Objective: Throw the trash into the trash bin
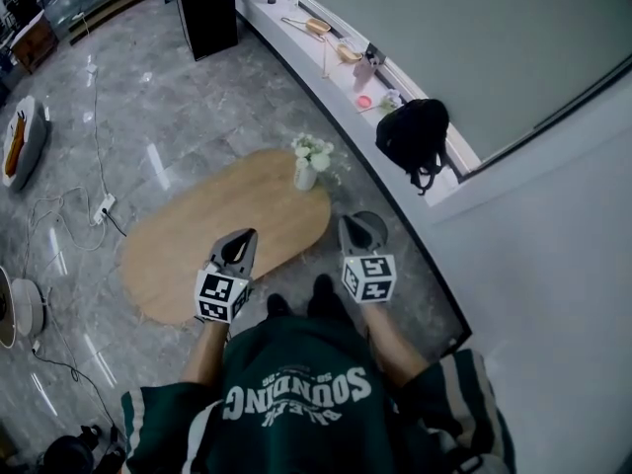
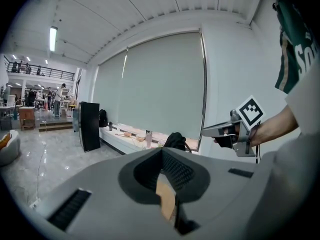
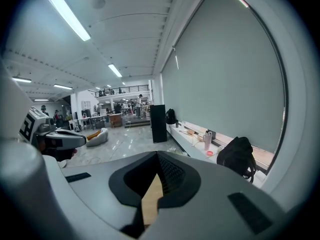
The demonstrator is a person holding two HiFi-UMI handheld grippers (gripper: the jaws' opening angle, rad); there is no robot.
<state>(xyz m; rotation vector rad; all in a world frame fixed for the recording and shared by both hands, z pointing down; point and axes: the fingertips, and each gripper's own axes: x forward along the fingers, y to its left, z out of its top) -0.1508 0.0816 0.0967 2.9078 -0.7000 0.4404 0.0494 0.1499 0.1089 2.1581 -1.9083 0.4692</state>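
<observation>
Wood-toned oval table (image 1: 188, 240) fills the middle of the head view, just ahead of your feet. Only a white vase of flowers (image 1: 306, 174) stands on it, at its upper right end.

- Trash: none to be made out on the table top or on the grey floor around it.
- Trash bin: none you can identify in any view. A white round object (image 1: 15, 314) sits at the left edge of the head view, cut by the frame; what it is cannot be told.
- Left gripper (image 1: 243, 240): jaws together, nothing between them. The tan sliver below the pads in its own view is probably table top.
- Right gripper (image 1: 354, 225): jaws together, empty as well.
- You hold both side by side, the left over the table's near edge, the right just off its lower right end, tips aimed toward the upper right of the frame.
- Ledge (image 1: 326, 42) along the upper middle carries a black backpack (image 1: 415, 136) and small items, too small to call trash.

Judgement: neither hand is nearer anything to pick up, so the next move is a search. If the white object proves to be the bin, it lies far left, on your left gripper's side.
</observation>
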